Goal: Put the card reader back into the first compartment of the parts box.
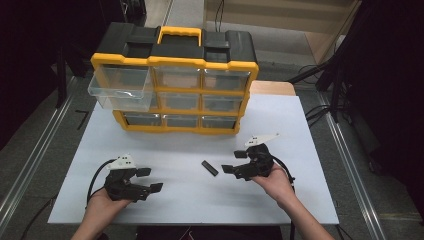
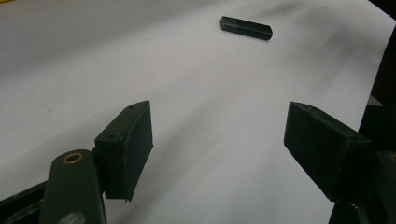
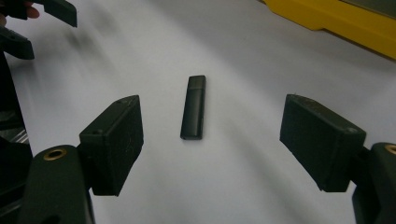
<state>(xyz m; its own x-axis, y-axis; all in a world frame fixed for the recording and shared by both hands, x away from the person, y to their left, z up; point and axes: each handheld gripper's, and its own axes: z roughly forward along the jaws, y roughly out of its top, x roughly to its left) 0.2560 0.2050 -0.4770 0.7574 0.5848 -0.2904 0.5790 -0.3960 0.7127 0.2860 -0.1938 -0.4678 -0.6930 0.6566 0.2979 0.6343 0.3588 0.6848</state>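
both tongs spread wide over the white desk (image 1: 310, 200), nothing held

the left tongs (image 1: 152, 180) and right tongs (image 1: 232, 161) hover low near the front edge; the small black stick (image 1: 210, 168) lies flat just before the right tongs, untouched. farther back stands the yellow-and-black drawer organizer (image 1: 175, 80), its top-left clear drawer (image 1: 120, 89) pulled out.

One black USB stick (image 1: 210, 167), one yellow-and-black drawer organizer (image 1: 175, 80) with nine clear drawers, two handheld grippers.
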